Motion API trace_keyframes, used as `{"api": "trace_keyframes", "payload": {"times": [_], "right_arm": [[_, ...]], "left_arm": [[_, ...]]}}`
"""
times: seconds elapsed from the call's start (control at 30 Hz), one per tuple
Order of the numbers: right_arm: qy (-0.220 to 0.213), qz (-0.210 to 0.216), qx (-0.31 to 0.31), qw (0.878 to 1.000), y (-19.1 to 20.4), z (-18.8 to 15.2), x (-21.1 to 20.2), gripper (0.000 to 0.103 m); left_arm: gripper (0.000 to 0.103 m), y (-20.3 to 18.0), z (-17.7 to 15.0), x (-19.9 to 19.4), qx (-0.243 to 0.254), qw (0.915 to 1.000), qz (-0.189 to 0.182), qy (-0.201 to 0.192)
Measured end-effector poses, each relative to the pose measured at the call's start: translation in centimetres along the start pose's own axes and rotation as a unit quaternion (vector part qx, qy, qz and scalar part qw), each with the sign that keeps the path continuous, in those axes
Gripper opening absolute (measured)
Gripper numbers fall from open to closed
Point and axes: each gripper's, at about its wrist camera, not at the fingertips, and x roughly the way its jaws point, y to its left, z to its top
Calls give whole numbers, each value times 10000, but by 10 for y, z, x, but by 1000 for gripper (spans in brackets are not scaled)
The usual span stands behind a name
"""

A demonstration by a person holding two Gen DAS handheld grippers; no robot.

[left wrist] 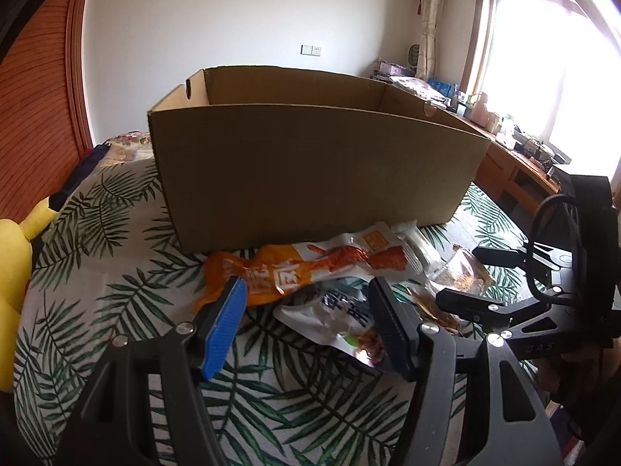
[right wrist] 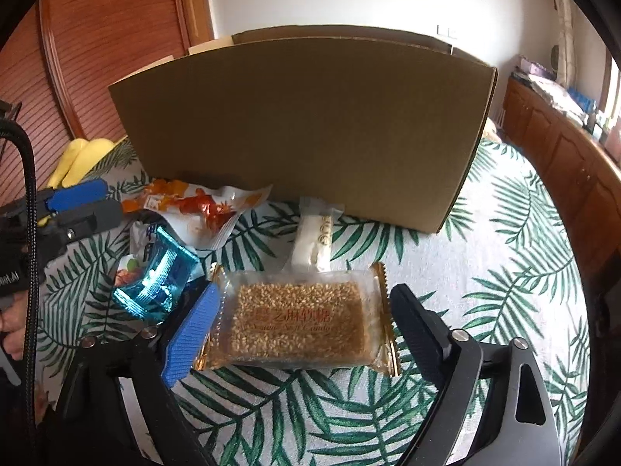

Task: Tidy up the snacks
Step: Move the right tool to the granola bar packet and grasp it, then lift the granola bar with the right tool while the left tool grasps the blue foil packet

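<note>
My right claw [right wrist: 302,330] stands open astride sesame candy pack [right wrist: 299,320], long axis crosswise jaw-to-jaw, bed's near edge. Left claw [left wrist: 306,324] open, farther off.

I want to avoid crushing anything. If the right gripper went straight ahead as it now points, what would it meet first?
The right gripper is open, and the sesame candy packet already lies between its fingers, so it would meet that first. Beyond it come the white wrapped snack and the cardboard box, though depth is hard to judge.
</note>
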Motion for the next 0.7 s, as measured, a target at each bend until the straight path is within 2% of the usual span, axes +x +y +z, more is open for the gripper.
{"api": "trace_keyframes", "payload": {"times": [0.13, 0.37, 0.5, 0.6, 0.7], "right_arm": [[205, 64, -84, 9997, 5, -3, 8, 98], [328, 203, -72, 9992, 4, -8, 13, 100], [349, 95, -185, 9992, 8, -6, 16, 100], [350, 80, -196, 9992, 10, -6, 18, 100], [294, 136, -82, 9994, 6, -7, 16, 99]], "left_arm": [[65, -5, -1, 0, 7, 10000, -58, 7], [65, -19, -1, 1, 78, 9998, -190, 66], [65, -33, -1, 5, 184, 9993, -290, 126], [63, -40, 0, 8, 278, 9989, -342, 159], [54, -44, 1, 12, 356, 9984, -355, 242]]}}
